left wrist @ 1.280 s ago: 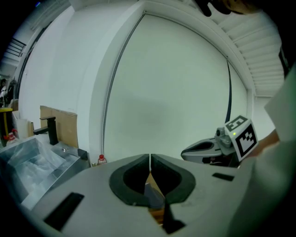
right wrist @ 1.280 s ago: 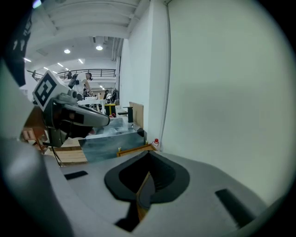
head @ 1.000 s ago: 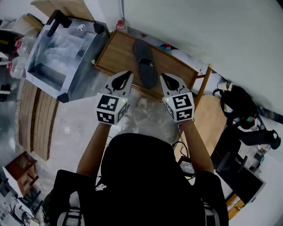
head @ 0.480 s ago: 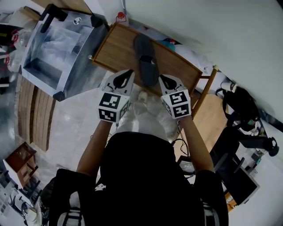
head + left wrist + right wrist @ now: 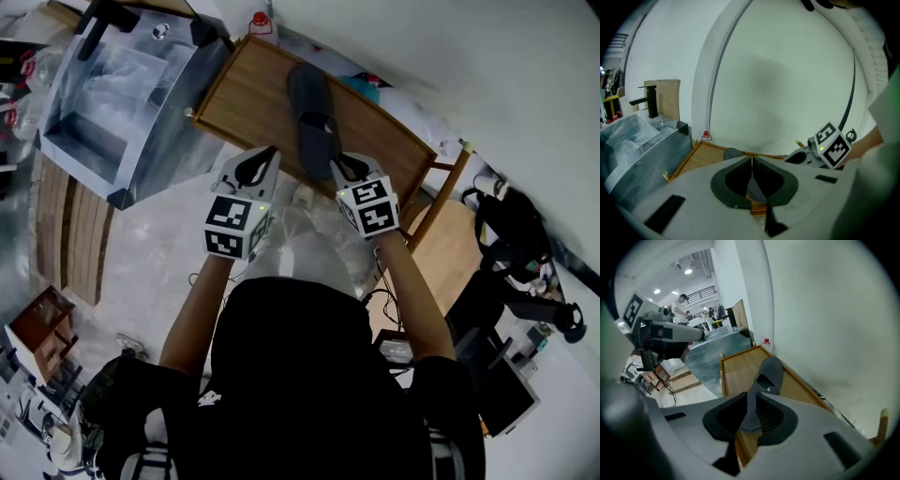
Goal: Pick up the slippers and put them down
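Just ahead of the right gripper (image 5: 751, 401), its jaws just parted to take it, the slipper (image 5: 769, 373) lies unpinched on the bench (image 5: 738, 369); the left gripper (image 5: 751, 161) waits, jaws closed and empty.

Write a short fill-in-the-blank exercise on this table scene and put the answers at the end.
Only ____ grey slipper lies on the wooden table.
The jaws of the left gripper are ____, with nothing between them.
The small object beside the table's far corner is coloured ____.
Missing words: one; shut; red.
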`<state>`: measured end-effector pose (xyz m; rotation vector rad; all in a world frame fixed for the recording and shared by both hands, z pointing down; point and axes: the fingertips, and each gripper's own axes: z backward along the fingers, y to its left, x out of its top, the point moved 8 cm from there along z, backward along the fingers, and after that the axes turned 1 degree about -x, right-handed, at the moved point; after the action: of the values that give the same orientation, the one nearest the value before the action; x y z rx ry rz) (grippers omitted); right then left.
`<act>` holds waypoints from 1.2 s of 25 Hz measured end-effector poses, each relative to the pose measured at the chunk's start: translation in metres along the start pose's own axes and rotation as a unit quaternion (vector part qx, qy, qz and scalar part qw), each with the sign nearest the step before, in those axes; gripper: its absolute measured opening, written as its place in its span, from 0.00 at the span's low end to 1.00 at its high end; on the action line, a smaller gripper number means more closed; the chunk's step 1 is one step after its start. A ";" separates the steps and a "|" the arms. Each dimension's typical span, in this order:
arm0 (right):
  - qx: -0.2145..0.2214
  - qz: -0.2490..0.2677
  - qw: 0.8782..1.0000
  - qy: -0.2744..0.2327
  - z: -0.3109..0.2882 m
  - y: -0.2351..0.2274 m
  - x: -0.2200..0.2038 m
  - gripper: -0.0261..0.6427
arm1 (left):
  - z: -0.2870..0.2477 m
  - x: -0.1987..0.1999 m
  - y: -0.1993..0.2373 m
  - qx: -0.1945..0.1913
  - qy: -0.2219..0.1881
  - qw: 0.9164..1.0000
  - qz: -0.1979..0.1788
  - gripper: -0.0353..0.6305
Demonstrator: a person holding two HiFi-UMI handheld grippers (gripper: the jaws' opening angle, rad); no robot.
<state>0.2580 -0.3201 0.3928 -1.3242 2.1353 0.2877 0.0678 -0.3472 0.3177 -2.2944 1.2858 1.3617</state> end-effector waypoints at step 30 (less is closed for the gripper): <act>0.038 -0.035 0.996 0.074 -0.099 -0.030 -0.002 0.33 | -0.025 -0.026 0.013 0.037 0.017 0.998 0.041 0.07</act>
<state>0.2478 -0.3799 0.4767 -1.4116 2.1929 0.0811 0.0687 -0.3530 0.3560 -2.2474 1.4311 1.2830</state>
